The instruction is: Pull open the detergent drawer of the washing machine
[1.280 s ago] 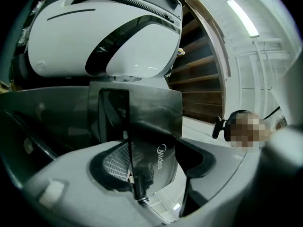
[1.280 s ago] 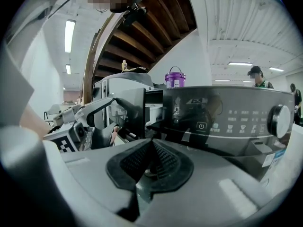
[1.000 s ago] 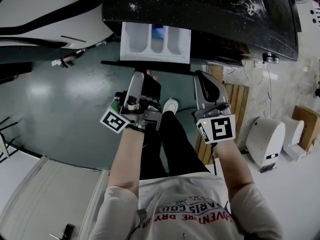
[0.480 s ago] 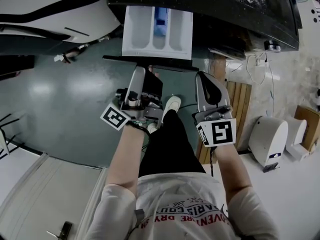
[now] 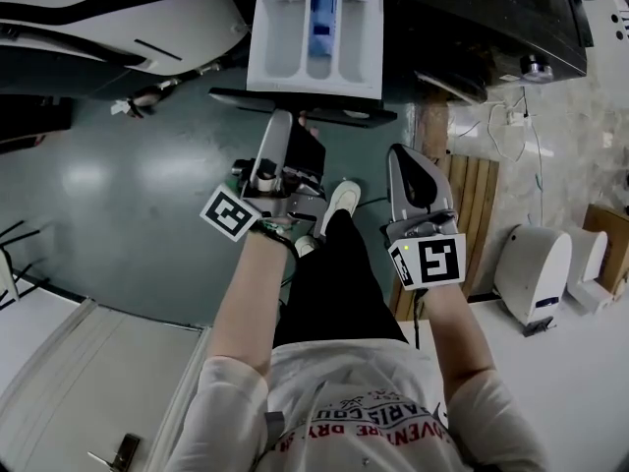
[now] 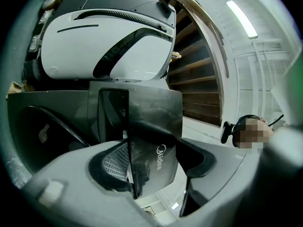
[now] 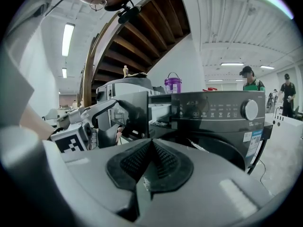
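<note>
The dark washing machine (image 5: 472, 18) fills the top of the head view. Its white detergent drawer (image 5: 314, 42) stands pulled far out, with several compartments showing and something blue in the middle one. My left gripper (image 5: 290, 126) is shut on the drawer's dark front panel (image 5: 339, 114). In the left gripper view that panel (image 6: 156, 126), printed "Midea", spans the gap between the jaws of the left gripper (image 6: 156, 164). My right gripper (image 5: 418, 180) hangs to the right of the drawer, shut on nothing. The right gripper view shows its pads (image 7: 142, 162) together, and the drawer (image 7: 158, 112) out of the machine (image 7: 213, 122).
A white machine (image 5: 98, 28) stands to the left of the washer. A wooden pallet (image 5: 472, 214) and a white device (image 5: 536, 273) are at the right. My shoe (image 5: 339, 205) is on the green floor below the drawer. A purple bucket (image 7: 173, 85) sits behind the washer.
The drawer has slid further out of the washing machine, with the left gripper still on its front panel. Both grippers have drawn back from the machine.
</note>
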{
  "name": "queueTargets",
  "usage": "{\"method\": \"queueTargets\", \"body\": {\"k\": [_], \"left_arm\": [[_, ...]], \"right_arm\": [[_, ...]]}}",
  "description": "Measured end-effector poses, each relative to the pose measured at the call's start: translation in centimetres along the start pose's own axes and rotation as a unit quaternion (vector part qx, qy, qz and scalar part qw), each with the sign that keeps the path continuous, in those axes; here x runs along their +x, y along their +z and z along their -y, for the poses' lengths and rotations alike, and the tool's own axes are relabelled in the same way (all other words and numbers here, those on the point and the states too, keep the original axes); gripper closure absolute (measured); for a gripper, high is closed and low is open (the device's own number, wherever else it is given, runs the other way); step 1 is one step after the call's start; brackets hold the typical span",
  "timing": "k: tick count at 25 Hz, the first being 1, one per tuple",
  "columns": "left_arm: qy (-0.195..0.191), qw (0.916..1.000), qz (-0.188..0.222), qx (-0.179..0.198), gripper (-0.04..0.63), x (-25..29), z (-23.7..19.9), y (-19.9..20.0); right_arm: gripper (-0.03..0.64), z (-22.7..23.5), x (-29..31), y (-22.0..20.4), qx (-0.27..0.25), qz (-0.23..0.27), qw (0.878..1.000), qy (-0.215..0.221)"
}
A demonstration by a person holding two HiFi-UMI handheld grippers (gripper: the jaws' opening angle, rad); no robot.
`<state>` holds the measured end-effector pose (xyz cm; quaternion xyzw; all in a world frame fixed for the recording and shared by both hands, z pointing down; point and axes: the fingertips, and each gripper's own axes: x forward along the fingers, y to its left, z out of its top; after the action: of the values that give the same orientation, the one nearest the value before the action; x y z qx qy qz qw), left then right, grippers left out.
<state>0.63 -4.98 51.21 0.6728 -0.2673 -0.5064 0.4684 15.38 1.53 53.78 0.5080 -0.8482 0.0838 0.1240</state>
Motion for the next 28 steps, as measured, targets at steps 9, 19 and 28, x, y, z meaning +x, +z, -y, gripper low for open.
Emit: {"method": "queueTargets", "body": {"k": [9,19,28], "left_arm": [[0.0,1.0,-0.001,-0.002,0.267,-0.1,-0.3,0.0],[0.064,0.9978,-0.02,-0.003,0.178,-0.9,0.5,-1.3],[0.137,0.9899,-0.034,0.016,0.456,-3.0,3.6,-2.3]], "right_arm": [[0.615,-1.3,-1.0,0.1,-0.008,0.001,1.0,0.0],[0.615,-2.0,-2.3,2.1,-0.007,0.015,1.0,-0.011],[0.615,-2.7,-4.2,4.9,0.007,0.022,1.0,-0.018]]}}
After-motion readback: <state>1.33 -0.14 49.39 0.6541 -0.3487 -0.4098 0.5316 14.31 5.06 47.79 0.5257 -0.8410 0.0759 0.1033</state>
